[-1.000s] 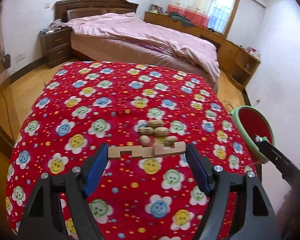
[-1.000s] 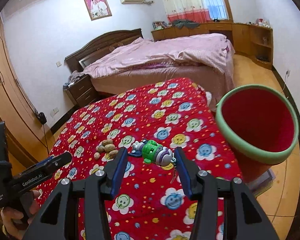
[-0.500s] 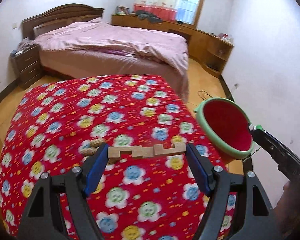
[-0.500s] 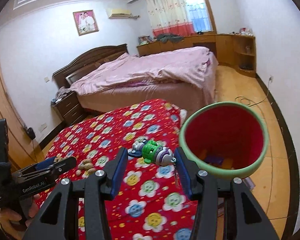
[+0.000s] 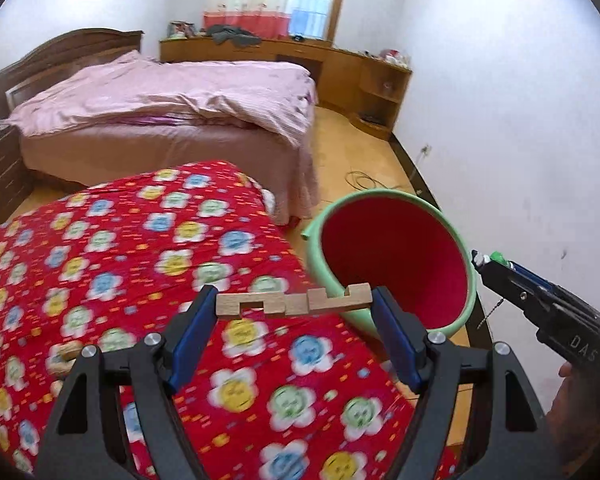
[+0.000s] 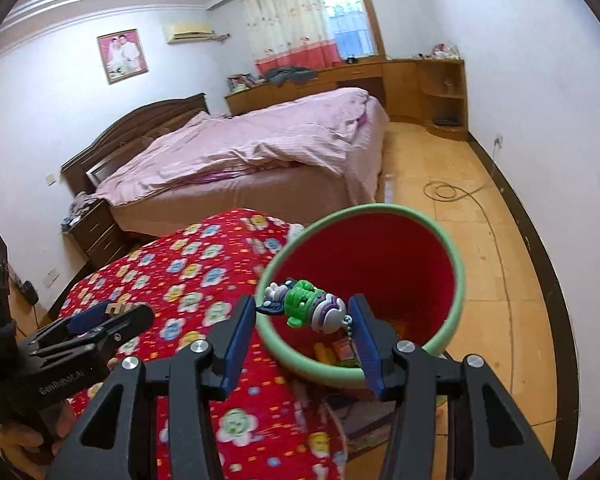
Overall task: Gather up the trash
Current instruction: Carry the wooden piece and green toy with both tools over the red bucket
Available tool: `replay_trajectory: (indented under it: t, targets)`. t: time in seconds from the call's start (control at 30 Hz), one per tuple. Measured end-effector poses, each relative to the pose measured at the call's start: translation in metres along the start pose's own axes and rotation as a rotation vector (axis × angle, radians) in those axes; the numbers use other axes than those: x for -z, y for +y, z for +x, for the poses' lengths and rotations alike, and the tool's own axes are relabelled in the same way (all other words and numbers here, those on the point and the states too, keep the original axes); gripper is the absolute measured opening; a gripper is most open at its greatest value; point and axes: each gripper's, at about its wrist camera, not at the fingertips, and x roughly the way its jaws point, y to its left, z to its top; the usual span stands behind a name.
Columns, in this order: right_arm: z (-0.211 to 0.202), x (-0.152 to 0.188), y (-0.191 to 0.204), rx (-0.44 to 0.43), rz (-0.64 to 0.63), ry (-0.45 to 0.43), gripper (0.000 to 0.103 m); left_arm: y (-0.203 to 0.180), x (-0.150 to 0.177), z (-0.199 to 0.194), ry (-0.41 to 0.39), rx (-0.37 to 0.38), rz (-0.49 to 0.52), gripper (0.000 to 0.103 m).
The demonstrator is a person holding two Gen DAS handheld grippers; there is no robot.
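As we go from left to right across the red flowered bench (image 5: 100,248), we list the following.

Item: nuts (image 5: 66,354), a small cluster lying on the bench cloth at the far left of the left wrist view, partly hidden by the tool's arm. Not yet collected.

Item: left tool (image 5: 294,332), pressed onto a notched wooden block (image 5: 294,300), which spans the gap between its two blue pads. We hold it above the bench near its right edge, just short of the bin; the block's right end overlaps the bin's rim in the left wrist view.

Item: bin (image 6: 458,276), red inside with a green rim, standing off the right edge of the bench on the floor and looking tilted toward us. Some small coloured pieces (image 6: 342,352) lie at its bottom; we cannot tell what they are.

Item: right tool (image 6: 306,332), pinching a green and purple toy keychain (image 6: 312,306) crosswise between its pads, its bead chain dangling. We hold it over the bin's near rim, above the opening.

Status, as we judge it: partly done. A few things sit in the bin, two are carried and unreleased, and the nuts remain on the bench.
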Motion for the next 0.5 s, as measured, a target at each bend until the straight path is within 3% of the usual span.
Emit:
replay_trajectory:
  t: [0.5]
  targets:
    - [0.033, -0.008, -0.071, 0.042, 0.087, 0.029, 0.051, -0.060, -0.011, 0.093, 0.098, 0.056, 0.097, 0.077]
